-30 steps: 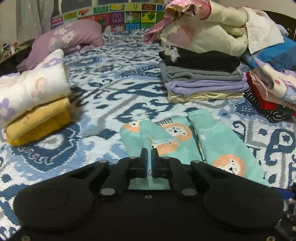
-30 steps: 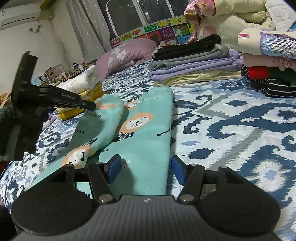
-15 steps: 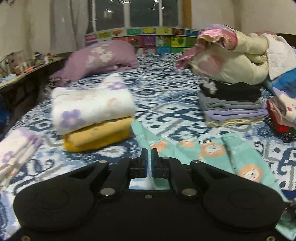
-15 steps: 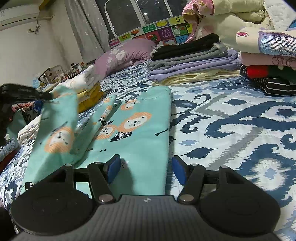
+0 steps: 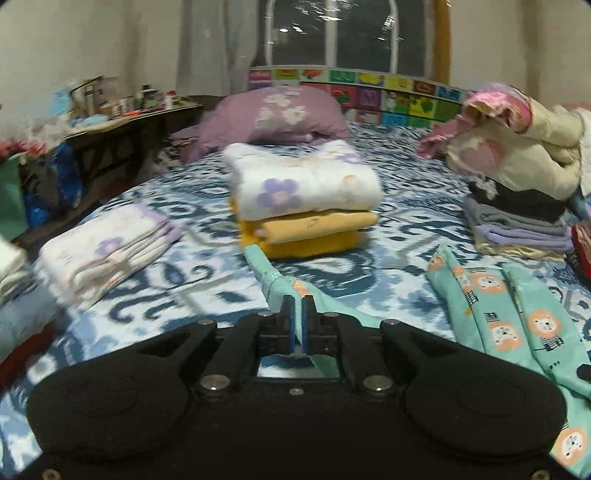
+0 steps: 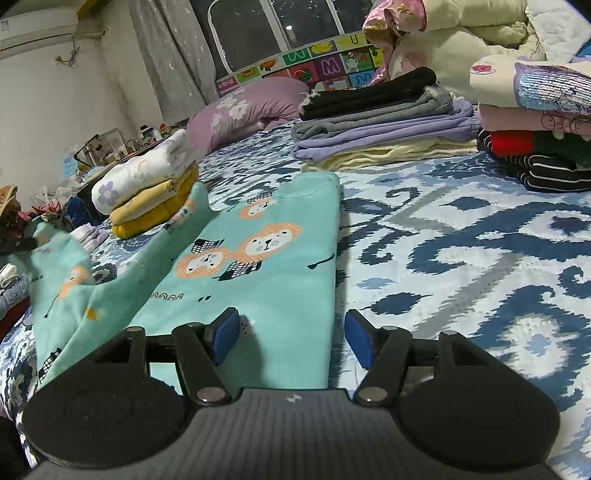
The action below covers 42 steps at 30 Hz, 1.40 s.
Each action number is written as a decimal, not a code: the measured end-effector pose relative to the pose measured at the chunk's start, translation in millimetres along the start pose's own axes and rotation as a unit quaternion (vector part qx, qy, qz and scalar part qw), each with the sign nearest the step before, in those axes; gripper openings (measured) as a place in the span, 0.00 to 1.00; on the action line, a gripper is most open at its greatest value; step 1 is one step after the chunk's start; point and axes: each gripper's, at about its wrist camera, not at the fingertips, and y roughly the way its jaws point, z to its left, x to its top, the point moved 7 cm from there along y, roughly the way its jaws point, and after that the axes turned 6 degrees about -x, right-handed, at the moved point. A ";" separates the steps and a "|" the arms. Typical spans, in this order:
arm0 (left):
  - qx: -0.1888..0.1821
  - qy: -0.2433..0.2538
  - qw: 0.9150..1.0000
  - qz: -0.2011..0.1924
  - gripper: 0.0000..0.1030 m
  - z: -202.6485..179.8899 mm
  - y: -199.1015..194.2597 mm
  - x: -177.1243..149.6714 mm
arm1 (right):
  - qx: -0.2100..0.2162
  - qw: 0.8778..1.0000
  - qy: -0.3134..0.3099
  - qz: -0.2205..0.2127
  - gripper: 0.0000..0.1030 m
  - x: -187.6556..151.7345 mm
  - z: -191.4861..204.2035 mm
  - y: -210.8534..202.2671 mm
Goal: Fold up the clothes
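The clutter on the dark side table (image 5: 122, 122) is blurred beyond telling.

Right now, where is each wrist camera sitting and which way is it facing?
Left wrist: behind the left gripper, facing up the bed toward the purple pillow; its fingers pinch the teal lion garment.
Right wrist: low behind the right gripper, fingers open over that garment, facing the window.
Shared: the garment, pillow, white-and-yellow stack.
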 end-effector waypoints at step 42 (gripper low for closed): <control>-0.019 -0.073 0.992 0.099 0.03 105.4 49.5 -73.2 | 0.214 0.925 -0.307 0.069 0.25 -89.2 229.1 -14.4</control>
